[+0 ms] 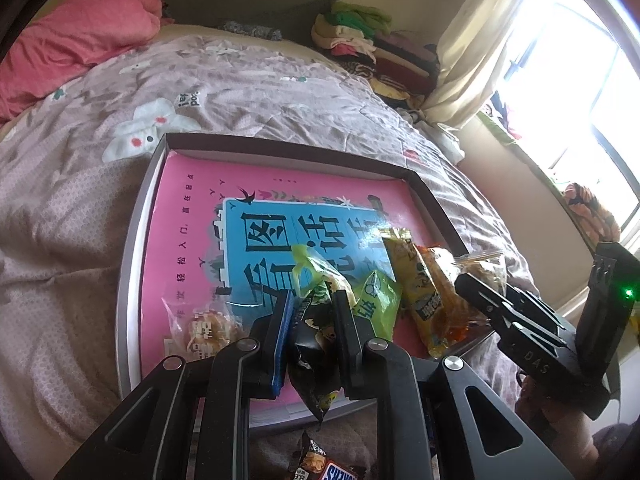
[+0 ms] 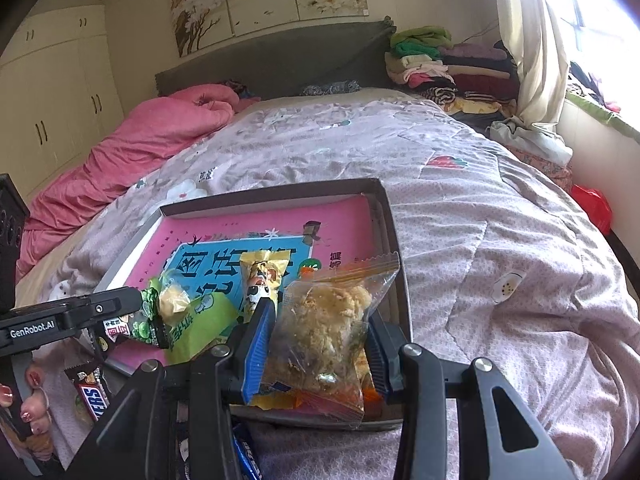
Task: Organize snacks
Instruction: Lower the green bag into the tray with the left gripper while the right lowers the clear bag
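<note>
A shallow box with a pink and blue printed bottom lies on the bed; it also shows in the right wrist view. My left gripper is shut on a dark green-and-black snack packet over the box's near edge. My right gripper is shut on a clear bag of crumbly pastry over the box's near right corner. In the box lie a lime green packet, a yellow packet, an orange packet and a clear bag of cookies.
A Snickers bar and other small packets lie on the quilt in front of the box. A pink duvet lies at the far left. Folded clothes are stacked by the headboard. A curtain and window are on the right.
</note>
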### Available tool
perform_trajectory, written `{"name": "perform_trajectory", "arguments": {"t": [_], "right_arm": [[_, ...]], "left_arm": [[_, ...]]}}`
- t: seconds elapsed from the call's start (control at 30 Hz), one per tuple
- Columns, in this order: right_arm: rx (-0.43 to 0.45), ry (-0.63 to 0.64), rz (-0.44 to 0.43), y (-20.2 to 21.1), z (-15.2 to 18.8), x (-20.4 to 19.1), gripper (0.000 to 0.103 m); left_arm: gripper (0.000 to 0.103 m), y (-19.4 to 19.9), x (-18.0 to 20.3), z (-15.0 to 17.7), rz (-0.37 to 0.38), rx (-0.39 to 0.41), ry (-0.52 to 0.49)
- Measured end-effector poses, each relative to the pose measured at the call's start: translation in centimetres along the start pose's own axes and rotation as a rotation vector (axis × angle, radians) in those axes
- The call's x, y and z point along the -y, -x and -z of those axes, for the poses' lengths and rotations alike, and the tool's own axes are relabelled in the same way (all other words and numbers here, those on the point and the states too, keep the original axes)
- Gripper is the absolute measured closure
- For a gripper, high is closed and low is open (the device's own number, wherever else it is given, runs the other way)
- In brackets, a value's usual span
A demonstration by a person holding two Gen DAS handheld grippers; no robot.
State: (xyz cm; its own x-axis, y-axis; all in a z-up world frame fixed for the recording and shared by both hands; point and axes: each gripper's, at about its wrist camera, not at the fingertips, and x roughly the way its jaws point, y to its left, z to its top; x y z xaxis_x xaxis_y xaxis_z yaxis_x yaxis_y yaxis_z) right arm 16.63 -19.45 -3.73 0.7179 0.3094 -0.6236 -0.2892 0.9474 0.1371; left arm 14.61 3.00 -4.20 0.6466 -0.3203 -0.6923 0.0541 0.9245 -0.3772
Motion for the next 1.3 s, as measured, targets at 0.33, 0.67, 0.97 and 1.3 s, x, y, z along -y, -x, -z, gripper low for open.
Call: {"name": "perform_trajectory", "arguments": {"t": [0.33,0.67,0.97,1.3], "right_arm": [[-0.007,0.047,-0.034,-0.8,0.2,-1.3,0.06],[-0.008,0.059,-0.076,-1.2,0.5,-2.1,0.06],[-0.003,0.103,-0.112,-1.2,0.8,-3.4,0.06],[-0.002,0.139,-0.129,-1.2,1.3,-4.2,0.059]], "left_arm": [[0.083,-0.3,0.1,0.1,0.035,-0.012,0.005],[0.083,-0.5,0.2,-0.1,0.046,-0.017,-0.005],[0.083,-0.6,0.1,-0.1,0.045,-0.019,0.003],[0.083,-0.6,-0.4,0.2,0.054,-0.018,0.002]]}}
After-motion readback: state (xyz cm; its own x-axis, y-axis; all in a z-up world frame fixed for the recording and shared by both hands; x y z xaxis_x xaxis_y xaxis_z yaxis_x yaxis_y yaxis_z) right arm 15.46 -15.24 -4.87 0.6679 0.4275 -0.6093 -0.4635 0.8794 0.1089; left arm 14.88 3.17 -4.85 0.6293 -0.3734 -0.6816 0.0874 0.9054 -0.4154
